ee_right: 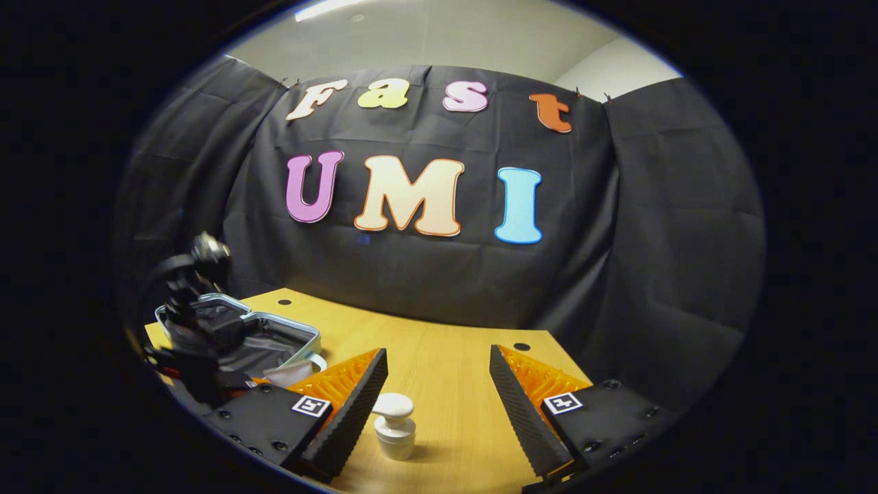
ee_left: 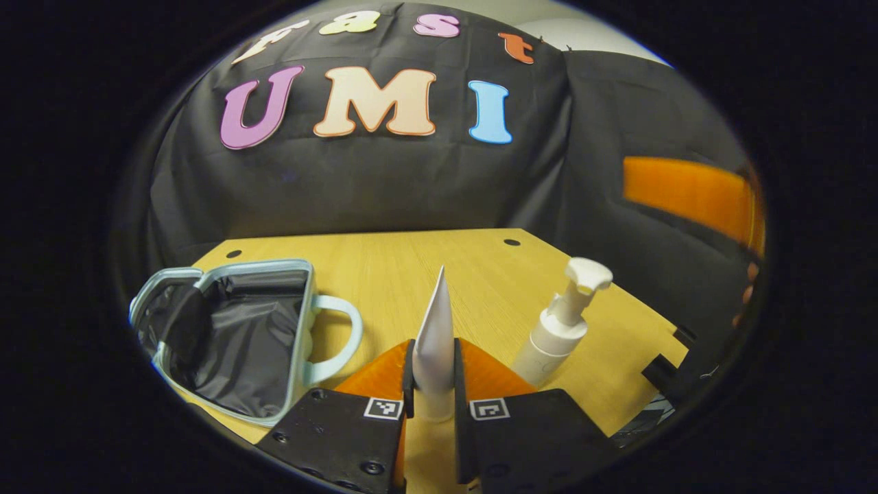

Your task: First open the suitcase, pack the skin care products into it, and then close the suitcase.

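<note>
In the left gripper view my left gripper (ee_left: 433, 384) is shut on a white tube (ee_left: 434, 343) that points up between its fingers. The small pale-blue suitcase (ee_left: 233, 336) lies open on the wooden table at the left, its dark lining showing. A white pump bottle (ee_left: 559, 326) stands upright to the right of the tube. In the right gripper view my right gripper (ee_right: 439, 405) is open, and the white pump bottle (ee_right: 394, 425) stands below and between its fingers, nearer the left one. The left gripper (ee_right: 199, 350) shows at far left above the open suitcase (ee_right: 267, 339).
The wooden table (ee_left: 439, 267) has small dark holes near its far corners. Black cloth walls close off the back and sides. An orange shape (ee_left: 686, 195) and part of a hand show at the right edge of the left gripper view.
</note>
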### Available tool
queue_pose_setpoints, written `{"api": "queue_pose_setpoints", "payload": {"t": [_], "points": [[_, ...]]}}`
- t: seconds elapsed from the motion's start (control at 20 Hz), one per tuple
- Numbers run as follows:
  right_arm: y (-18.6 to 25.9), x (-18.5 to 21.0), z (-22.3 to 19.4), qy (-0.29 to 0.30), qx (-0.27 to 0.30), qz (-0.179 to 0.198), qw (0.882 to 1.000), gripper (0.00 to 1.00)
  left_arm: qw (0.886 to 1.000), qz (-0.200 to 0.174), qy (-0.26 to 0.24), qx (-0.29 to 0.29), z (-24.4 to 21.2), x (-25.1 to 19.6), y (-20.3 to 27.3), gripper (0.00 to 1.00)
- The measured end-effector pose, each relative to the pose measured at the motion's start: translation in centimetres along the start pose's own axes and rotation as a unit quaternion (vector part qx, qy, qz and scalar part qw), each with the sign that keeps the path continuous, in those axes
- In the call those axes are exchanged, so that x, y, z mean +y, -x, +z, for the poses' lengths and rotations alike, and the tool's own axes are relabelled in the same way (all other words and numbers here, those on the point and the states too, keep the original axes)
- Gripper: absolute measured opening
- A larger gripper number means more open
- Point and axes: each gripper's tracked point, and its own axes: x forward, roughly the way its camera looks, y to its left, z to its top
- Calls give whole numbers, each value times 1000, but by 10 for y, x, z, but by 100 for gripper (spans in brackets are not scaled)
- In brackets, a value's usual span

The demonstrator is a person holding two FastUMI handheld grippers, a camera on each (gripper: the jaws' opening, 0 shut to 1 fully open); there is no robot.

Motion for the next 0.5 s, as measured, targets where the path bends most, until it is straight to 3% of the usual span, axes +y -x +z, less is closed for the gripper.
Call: {"api": "queue_pose_setpoints", "payload": {"t": [0.25,0.5], "points": [[-21,23,-54,-3,45,28,999,97,999,37,-2,-31,54,34,31,21],[-20,38,-50,-22,16,44,999,99,996,78,0,-54,88,65,67,20]]}}
